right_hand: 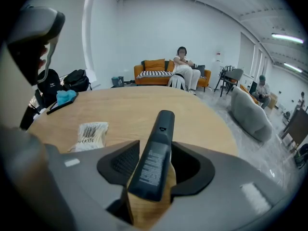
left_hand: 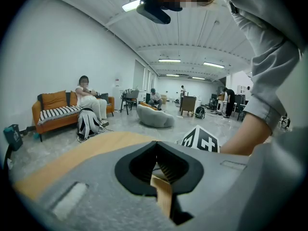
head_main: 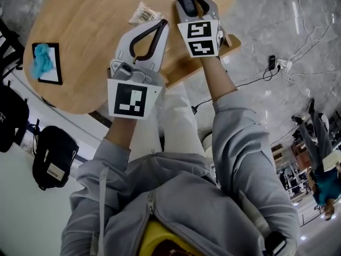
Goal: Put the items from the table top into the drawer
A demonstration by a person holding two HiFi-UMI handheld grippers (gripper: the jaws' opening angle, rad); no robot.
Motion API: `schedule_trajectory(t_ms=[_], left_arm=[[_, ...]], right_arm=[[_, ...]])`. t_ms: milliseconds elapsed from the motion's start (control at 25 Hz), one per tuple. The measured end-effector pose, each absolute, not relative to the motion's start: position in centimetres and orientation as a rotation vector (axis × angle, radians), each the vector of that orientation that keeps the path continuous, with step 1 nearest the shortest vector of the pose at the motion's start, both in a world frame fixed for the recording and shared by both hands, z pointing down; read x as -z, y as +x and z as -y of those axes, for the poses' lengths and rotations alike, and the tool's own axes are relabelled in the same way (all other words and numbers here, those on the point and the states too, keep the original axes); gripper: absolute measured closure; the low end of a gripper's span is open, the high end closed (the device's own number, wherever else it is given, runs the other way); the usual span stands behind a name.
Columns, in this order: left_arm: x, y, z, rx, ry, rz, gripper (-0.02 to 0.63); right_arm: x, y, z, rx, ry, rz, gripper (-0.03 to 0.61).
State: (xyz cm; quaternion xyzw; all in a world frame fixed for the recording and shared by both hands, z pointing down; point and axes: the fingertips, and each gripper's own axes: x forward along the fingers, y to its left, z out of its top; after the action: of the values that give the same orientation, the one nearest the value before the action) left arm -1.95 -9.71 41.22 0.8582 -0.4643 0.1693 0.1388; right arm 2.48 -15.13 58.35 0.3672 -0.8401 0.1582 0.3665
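remote label visible in right gripper view only

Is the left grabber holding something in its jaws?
No, the left gripper has its jaws closed tip to tip, and the hollow between them is empty.

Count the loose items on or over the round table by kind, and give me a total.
Dark remote: 1
Clear printed packet: 1
Teal bundle: 1
Black-framed board under the bundle: 1
Total: 4
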Motion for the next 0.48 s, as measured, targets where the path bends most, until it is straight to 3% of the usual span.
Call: schedule_trajectory(t_ms=[240, 480], left_arm=[[-42.0, -2.3, 10.3, -0.499, 2.45, 1.35, 0.613], [-42.3, -2.5, 10.7, -0.497, 2.431, 1.356, 0.614]], right_arm=[[-59.5, 2.1, 16.2, -0.433, 0.947, 2.115, 0.33], [-60.0, 1.6, 17.7, -0.452, 0.96, 2.09, 0.327]])
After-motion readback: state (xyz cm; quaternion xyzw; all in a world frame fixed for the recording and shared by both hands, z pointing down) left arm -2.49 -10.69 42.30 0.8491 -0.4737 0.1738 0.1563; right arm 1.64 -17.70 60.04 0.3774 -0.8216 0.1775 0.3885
